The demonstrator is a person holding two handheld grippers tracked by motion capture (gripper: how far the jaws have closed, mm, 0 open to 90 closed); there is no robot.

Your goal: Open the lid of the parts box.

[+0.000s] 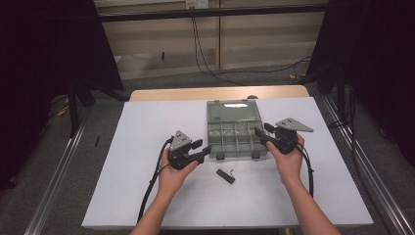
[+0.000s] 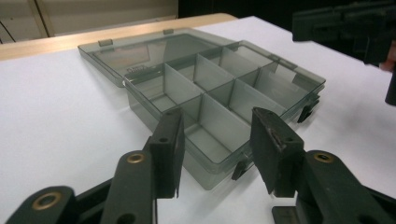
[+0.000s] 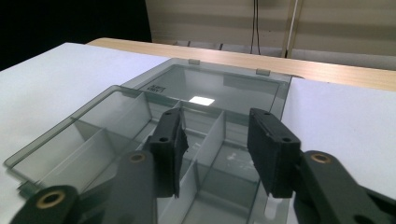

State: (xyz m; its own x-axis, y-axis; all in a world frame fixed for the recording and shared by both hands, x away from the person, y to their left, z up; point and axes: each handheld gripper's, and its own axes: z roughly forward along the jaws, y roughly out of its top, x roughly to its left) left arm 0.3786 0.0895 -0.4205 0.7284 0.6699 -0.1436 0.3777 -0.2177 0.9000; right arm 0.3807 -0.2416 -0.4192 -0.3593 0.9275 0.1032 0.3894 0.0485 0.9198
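Observation:
A smoky grey compartment box [image 1: 235, 139] lies open mid-table, its lid [image 1: 233, 111] folded flat behind it and its divided cells empty. My left gripper [image 1: 203, 148] sits just off the box's front left corner, jaws open and apart from it. In the left gripper view the box [image 2: 210, 79] lies just beyond the open left gripper [image 2: 215, 154], with nothing pressed between the pads. My right gripper [image 1: 259, 134] hovers at the box's right edge, also open. The right gripper view looks along the open right gripper [image 3: 215, 149] over the cells [image 3: 116, 121] toward the lid [image 3: 219, 88].
A small black part [image 1: 225, 175] lies on the white tabletop [image 1: 147, 196] in front of the box, between my hands. The wooden table edge [image 1: 195, 93] runs behind the lid. Cables trail from both grippers toward the near edge.

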